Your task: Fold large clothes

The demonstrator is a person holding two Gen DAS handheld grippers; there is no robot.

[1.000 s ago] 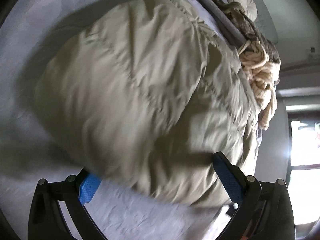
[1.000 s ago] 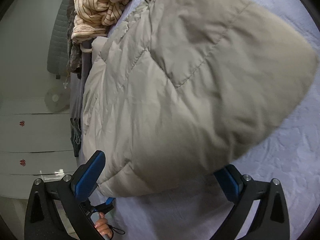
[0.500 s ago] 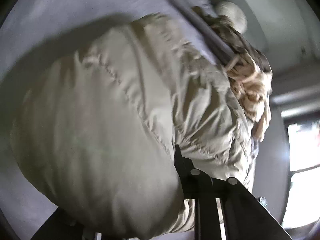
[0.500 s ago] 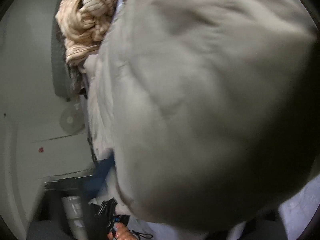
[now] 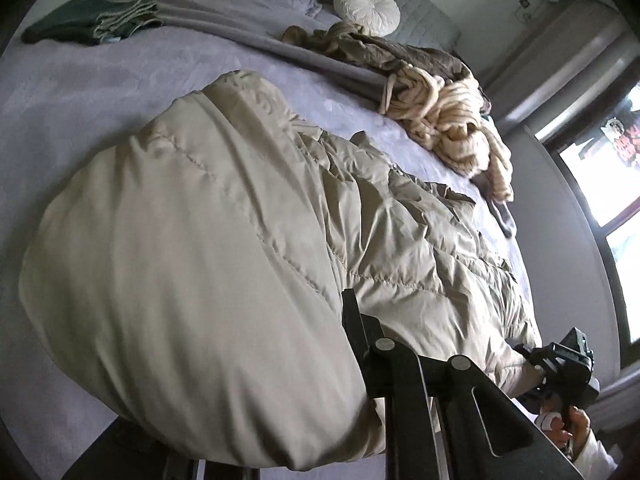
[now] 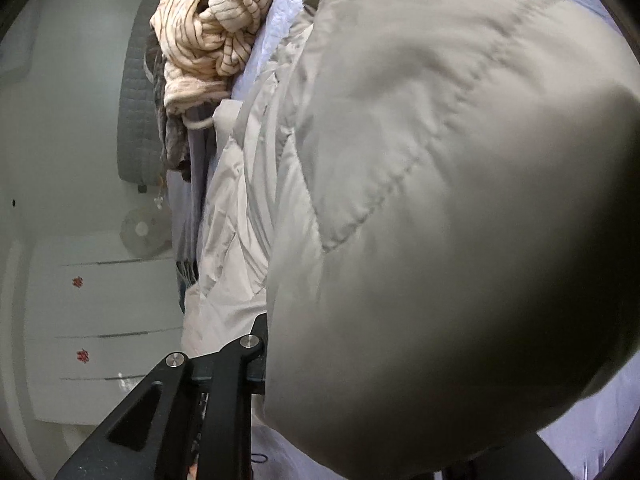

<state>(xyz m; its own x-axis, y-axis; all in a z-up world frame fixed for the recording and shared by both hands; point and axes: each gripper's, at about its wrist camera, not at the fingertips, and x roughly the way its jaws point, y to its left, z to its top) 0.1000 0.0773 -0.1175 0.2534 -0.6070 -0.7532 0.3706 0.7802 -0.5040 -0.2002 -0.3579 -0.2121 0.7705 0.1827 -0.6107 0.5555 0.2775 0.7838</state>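
A beige puffy jacket (image 5: 200, 260) lies across the lavender bed (image 5: 80, 92). My left gripper (image 5: 320, 320) has the jacket's padded near edge between its jaws, which are closing. The fabric bulges over and hides the left finger. In the right wrist view the same jacket (image 6: 440, 200) fills most of the picture. My right gripper (image 6: 320, 340) is closing on another part of that edge, and only its left finger (image 6: 260, 336) shows. The left wrist view also catches the right gripper's body (image 5: 560, 364) and the hand (image 5: 568, 428) that holds it, at the jacket's far corner.
A cream striped garment (image 5: 452, 120) and brownish clothes are piled on a grey blanket (image 5: 240, 20) beyond the jacket. A dark green folded garment (image 5: 88, 20) lies far left, a round white cushion (image 5: 366, 8) by the headboard. White drawers (image 6: 100, 320) stand beside the bed, a window (image 5: 600, 168) to the right.
Both grippers stood open around the jacket's near edge and have since closed on it. The left one has lifted its part of the edge, and more of the bed shows.
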